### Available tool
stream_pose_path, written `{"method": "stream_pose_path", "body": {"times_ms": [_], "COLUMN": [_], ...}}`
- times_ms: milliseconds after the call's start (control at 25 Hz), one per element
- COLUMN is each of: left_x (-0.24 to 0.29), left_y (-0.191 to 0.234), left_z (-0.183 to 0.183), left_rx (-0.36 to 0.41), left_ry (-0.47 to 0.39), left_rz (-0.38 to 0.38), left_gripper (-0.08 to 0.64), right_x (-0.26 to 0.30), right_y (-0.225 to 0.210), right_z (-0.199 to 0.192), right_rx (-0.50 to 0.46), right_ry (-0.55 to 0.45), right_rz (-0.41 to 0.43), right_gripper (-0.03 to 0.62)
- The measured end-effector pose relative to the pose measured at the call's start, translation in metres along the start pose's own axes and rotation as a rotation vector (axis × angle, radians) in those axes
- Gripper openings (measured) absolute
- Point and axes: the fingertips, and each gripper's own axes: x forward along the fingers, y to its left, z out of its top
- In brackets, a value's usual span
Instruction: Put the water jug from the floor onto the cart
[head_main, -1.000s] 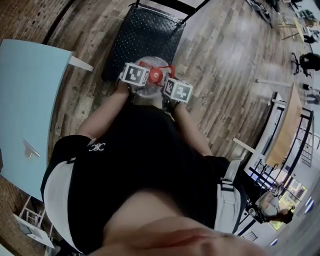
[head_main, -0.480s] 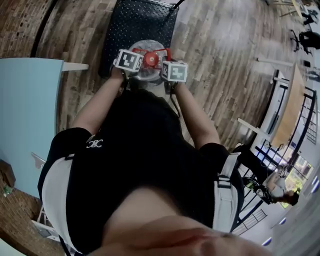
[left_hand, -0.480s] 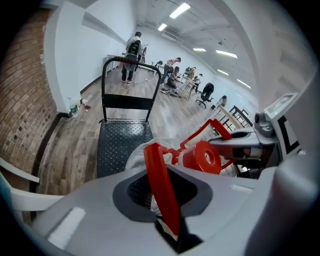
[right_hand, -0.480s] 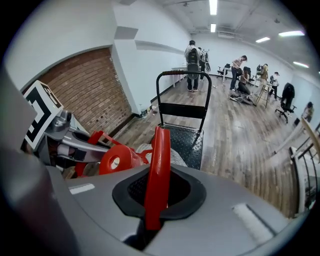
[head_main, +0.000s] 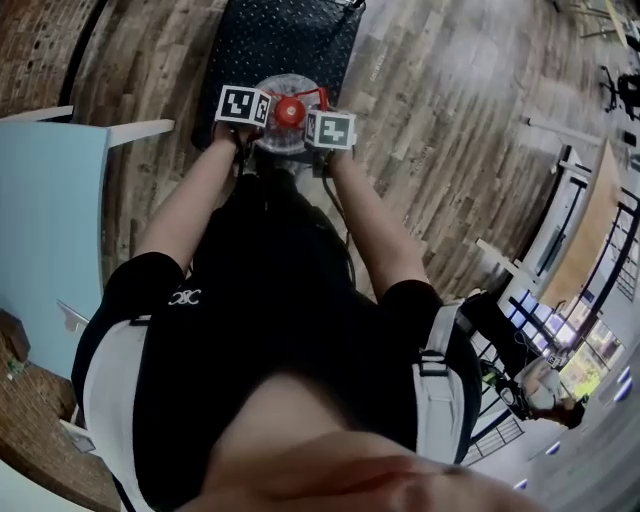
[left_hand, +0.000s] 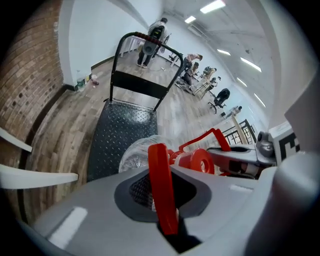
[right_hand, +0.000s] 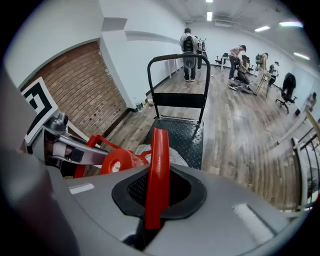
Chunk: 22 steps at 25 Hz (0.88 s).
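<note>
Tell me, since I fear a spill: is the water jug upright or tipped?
Upright: the head view looks straight down on the water jug, its red cap facing up.

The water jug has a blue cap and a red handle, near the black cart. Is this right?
No: the water jug has a red cap, not blue, as the left gripper view shows; handle and cart are right.
</note>
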Motion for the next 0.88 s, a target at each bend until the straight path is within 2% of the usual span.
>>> {"method": "stream_pose_path", "body": {"times_ms": [160,440,560,640,760,880], "left_x": [0.019,0.054,0.056,0.055,0.053,0.046], "left_y": [0.006,0.021,0.028,0.031,0.027,0.024], "left_z": [-0.003,-0.018,-0.017,-0.014,-0.012,-0.009], "left_rx": [-0.060,-0.041,-0.051,-0.076,-0.127,-0.156], "left_ry": [0.033,0.109,0.098,0.077,0.057,0.023], "left_rz": [0.008,0.073,0.102,0.101,0.050,0.041], "left_gripper": [0.029,0.025,0.020,0.023,0.072,0.167], "right_x": [0.019,0.048,0.056,0.055,0.052,0.045], "right_y": [-0.005,-0.022,-0.026,-0.027,-0.024,-0.028], "right_z": [-0.009,-0.024,-0.025,-0.022,-0.015,-0.011], "right_rx": [0.030,-0.025,-0.014,-0.013,-0.012,0.008], "right_ry": [-0.007,0.012,-0.011,-0.023,-0.050,-0.064], "right_rz": [0.013,0.010,0.027,0.040,0.070,0.082], "right_gripper": [0.037,0.041,0.040,0.062,0.153,0.195]}}
